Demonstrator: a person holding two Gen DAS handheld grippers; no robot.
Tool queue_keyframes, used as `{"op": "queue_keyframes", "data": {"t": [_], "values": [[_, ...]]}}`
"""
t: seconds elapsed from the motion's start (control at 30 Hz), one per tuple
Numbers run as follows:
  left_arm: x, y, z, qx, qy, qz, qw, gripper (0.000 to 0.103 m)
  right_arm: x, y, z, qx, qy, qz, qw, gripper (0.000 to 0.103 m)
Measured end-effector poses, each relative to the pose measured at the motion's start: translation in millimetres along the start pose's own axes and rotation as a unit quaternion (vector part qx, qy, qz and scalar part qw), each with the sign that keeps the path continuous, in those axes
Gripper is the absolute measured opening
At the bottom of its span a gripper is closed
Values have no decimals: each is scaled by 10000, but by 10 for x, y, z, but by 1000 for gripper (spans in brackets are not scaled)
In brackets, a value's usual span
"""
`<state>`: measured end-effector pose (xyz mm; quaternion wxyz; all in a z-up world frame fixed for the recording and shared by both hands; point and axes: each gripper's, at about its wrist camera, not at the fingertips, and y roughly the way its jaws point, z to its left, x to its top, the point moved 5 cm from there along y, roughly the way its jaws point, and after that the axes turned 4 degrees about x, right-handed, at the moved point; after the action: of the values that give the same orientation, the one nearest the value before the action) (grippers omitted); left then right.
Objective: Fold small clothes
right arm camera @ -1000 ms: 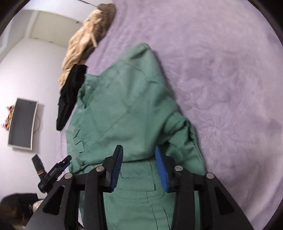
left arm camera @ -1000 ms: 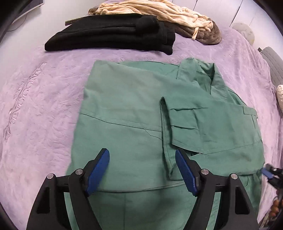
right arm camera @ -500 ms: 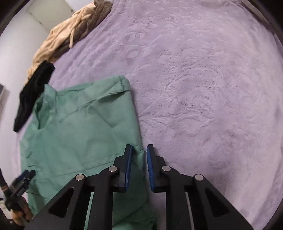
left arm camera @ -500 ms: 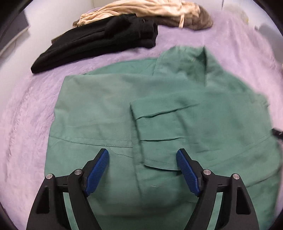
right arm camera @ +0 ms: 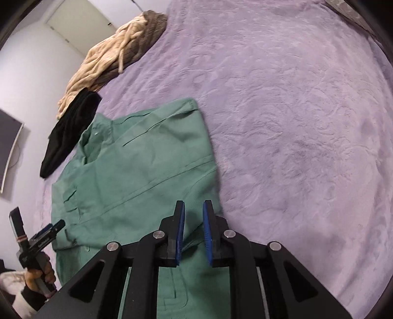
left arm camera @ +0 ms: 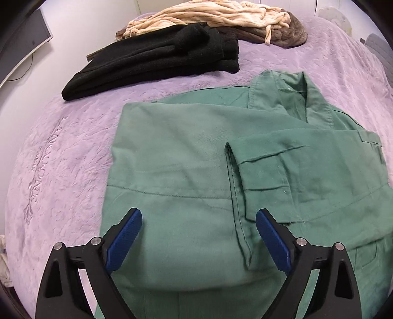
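A green collared garment (left arm camera: pixel 176 157) lies flat on the purple bedspread (left arm camera: pixel 61 147), its sides folded inward and a sleeve (left arm camera: pixel 265 171) laid across the middle. My left gripper (left arm camera: pixel 197 212) hovers over the garment's lower half. Its jaws are opening wide, with nothing between them. In the right wrist view the garment (right arm camera: pixel 137 166) spreads to the left. My right gripper (right arm camera: pixel 194 203) hangs over the garment's right edge, its blue pads a narrow gap apart with no cloth pinched. A hand (right arm camera: pixel 39 272) holds the left gripper (right arm camera: pixel 49 230) at the lower left.
A folded black garment (left arm camera: pixel 157 54) and a beige and brown heap (left arm camera: pixel 221 17) lie at the bed's far side. A dark screen (right arm camera: pixel 7 147) hangs on the wall. Bare bedspread (right arm camera: pixel 294 122) stretches to the right of the green garment.
The right gripper's jaws narrowed and it swung out to the garment's right edge; that side now lies flat. The left gripper's jaws spread wider over the lower half.
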<state>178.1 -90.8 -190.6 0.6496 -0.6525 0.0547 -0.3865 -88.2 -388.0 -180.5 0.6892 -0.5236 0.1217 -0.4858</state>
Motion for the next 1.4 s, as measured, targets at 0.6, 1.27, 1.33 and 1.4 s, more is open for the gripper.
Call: {"op": "queue_keyframes", "data": {"t": [0.6, 1.27, 1.33, 1.4], "values": [[-132, 204, -229, 121, 44, 221, 9997, 95, -468, 318, -956, 2106, 3887, -235, 8967, 17], [742, -241, -2140, -992, 1326, -620, 9842, 95, -525, 199, -917, 1224, 3232, -465, 9372, 3], [747, -201, -2430, -1023, 1555, -685, 9801, 95, -489, 186, -890, 1115, 3091, -433, 9435, 3], [727, -108, -2643, -844, 1775, -779, 9774, 95, -495, 185, -873, 794, 2762, -364, 9571, 3]]}}
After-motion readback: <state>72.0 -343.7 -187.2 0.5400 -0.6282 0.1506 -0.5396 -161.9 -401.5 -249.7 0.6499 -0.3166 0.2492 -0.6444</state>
